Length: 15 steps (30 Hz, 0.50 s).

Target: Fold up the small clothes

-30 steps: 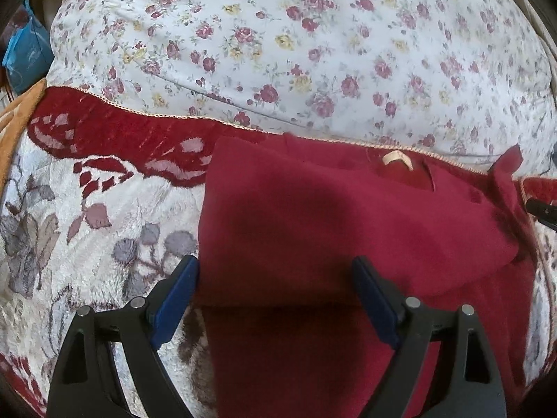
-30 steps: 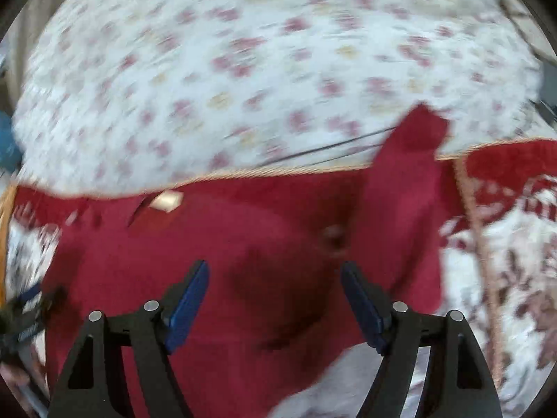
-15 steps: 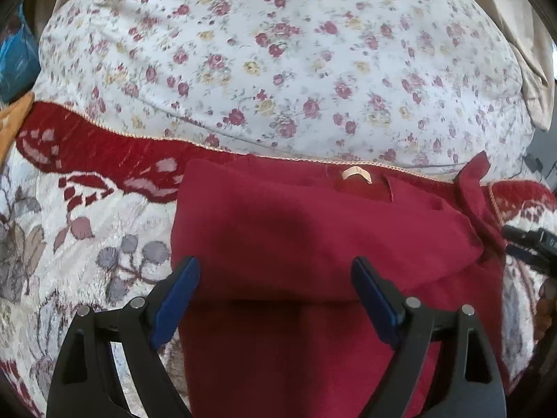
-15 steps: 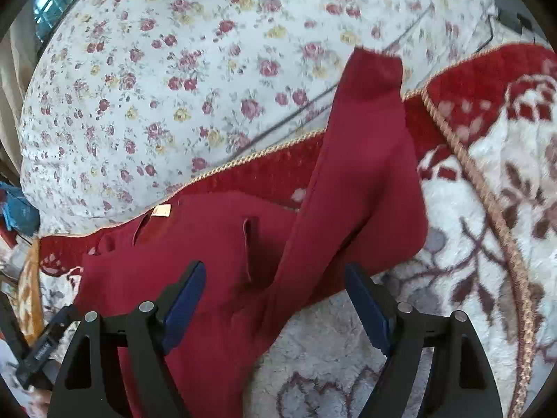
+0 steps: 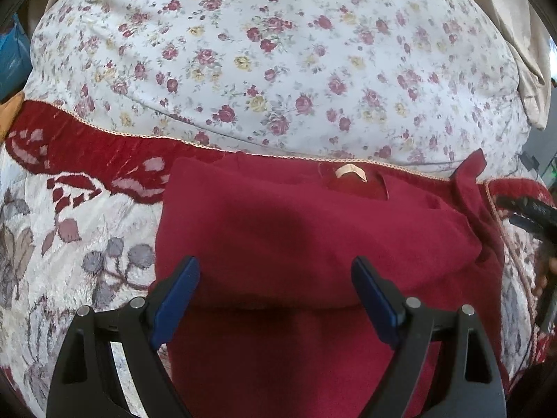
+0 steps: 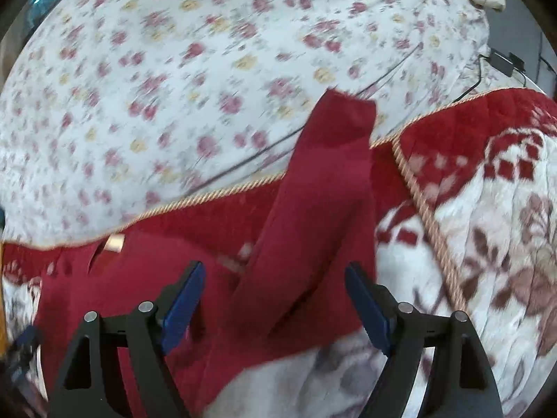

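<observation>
The left gripper (image 5: 275, 299) and right gripper (image 6: 275, 301) both hold their jaws wide apart, gripping nothing. Under them lies the dark red top (image 5: 313, 244), one sleeve (image 6: 323, 188) stretched out, on a red-and-white flowery blanket (image 5: 69, 261) (gold cord edge) beside a rose-print quilt (image 5: 278, 52).

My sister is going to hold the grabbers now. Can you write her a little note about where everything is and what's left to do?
Left gripper: open, holding nothing, over the red top.
Right gripper: open, holding nothing, by the loose sleeve.
The top lies on the patterned blanket, its collar label toward the flowery quilt.
Done: the left side appears folded over the middle.
Left: the right sleeve sticks out onto the quilt; fold it in, then fold the body.
</observation>
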Available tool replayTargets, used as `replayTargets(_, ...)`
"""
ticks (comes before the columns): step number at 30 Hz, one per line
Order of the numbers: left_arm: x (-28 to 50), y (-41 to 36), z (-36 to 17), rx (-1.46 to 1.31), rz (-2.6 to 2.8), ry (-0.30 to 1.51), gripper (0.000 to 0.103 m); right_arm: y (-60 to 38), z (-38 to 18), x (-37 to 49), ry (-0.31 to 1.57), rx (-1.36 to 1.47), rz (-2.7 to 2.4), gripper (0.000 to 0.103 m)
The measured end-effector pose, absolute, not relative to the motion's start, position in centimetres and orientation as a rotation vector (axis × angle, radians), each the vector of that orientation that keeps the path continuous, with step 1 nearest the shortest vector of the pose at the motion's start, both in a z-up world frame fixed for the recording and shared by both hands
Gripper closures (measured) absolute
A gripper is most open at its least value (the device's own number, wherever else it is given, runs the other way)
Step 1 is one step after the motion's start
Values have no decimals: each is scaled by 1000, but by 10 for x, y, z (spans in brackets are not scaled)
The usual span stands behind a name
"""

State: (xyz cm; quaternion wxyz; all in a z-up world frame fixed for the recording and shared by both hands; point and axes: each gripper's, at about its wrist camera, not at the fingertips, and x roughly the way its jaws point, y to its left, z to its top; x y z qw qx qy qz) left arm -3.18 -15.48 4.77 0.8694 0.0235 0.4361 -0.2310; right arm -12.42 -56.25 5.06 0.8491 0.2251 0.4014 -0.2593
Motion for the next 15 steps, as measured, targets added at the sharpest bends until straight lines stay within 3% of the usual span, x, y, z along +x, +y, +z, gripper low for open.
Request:
replayTargets(11,-28,-158,42,90,-489,915,15,-627,-8,-16,1096,401,-713,13)
replayTargets(15,-24,-155,43,89,-483,913,15,-651,-23,-28,1084,492,-717,65)
